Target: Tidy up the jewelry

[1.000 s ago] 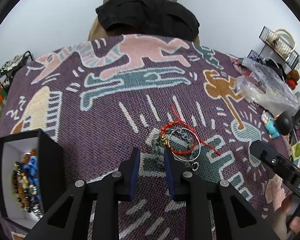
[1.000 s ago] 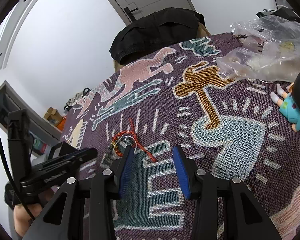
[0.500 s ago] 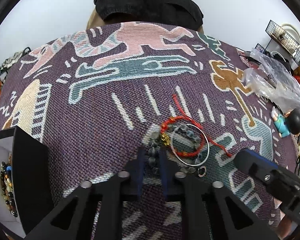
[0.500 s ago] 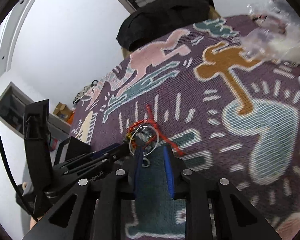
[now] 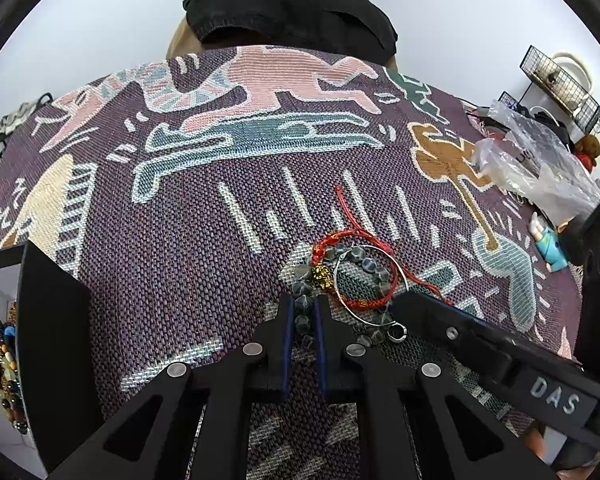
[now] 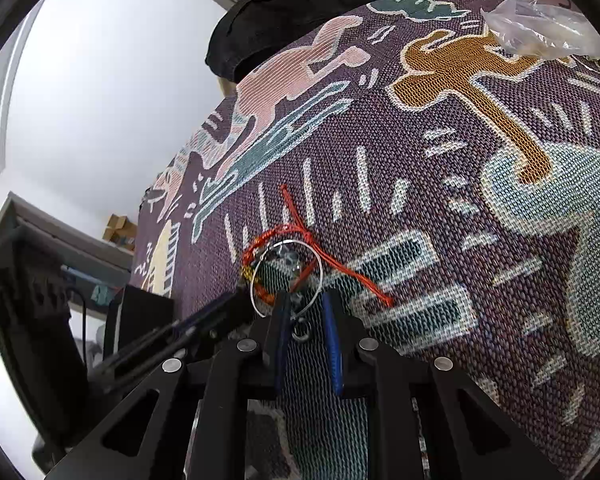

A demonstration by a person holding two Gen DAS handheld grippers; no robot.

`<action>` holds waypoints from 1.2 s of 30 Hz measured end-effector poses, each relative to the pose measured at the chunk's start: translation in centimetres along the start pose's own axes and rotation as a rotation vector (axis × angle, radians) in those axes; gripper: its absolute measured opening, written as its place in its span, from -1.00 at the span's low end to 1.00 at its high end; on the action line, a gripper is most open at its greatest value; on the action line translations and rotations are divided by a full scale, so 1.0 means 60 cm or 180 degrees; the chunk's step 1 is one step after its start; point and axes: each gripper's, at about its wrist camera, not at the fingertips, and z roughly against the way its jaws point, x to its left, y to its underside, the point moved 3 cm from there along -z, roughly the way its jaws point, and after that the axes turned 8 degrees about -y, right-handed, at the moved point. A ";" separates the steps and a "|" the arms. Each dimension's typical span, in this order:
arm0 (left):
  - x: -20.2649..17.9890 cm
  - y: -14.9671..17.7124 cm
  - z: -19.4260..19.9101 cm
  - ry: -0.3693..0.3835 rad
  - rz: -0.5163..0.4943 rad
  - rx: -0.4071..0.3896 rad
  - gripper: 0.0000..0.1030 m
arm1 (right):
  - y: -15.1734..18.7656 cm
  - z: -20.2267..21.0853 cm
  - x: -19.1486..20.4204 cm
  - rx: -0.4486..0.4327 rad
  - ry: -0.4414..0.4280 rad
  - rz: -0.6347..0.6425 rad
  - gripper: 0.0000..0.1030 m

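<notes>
Grey bead bracelet (image 5: 342,280) lies tangled with red cord bracelet (image 5: 356,268) and silver bangle (image 5: 370,285) mid-surface (image 5: 180,240), cord tail toward 12 o'clock; left tongs (image 5: 303,314) clenched on beads, right tongs (image 6: 306,314) part-closed around small ring (image 6: 301,332).

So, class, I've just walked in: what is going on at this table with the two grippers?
A person is sorting a tangled jewelry pile on a patterned woven cloth. The left gripper is closed on the grey bead bracelet. The right gripper is partly open around the silver bangle and a small silver ring. A red cord bracelet lies entangled with them. A black box of beaded bracelets waits at the left.
</notes>
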 end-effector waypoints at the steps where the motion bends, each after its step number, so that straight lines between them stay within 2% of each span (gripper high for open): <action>1: 0.000 0.000 0.000 0.0009 0.0001 0.0001 -0.80 | -0.002 -0.002 0.000 -0.0010 0.0005 -0.0033 -0.64; 9: 0.010 0.001 0.003 0.0069 0.0076 0.0013 -0.80 | -0.003 -0.006 -0.004 -0.0110 -0.0107 -0.0173 -0.93; 17: 0.035 -0.012 0.046 0.0075 0.0166 -0.0144 -0.81 | -0.002 0.044 -0.003 -0.0309 -0.0248 -0.0145 -0.94; 36: 0.038 -0.064 0.218 0.0050 0.0006 -0.0712 -0.81 | -0.004 0.139 0.097 -0.0600 -0.0549 0.0271 -0.94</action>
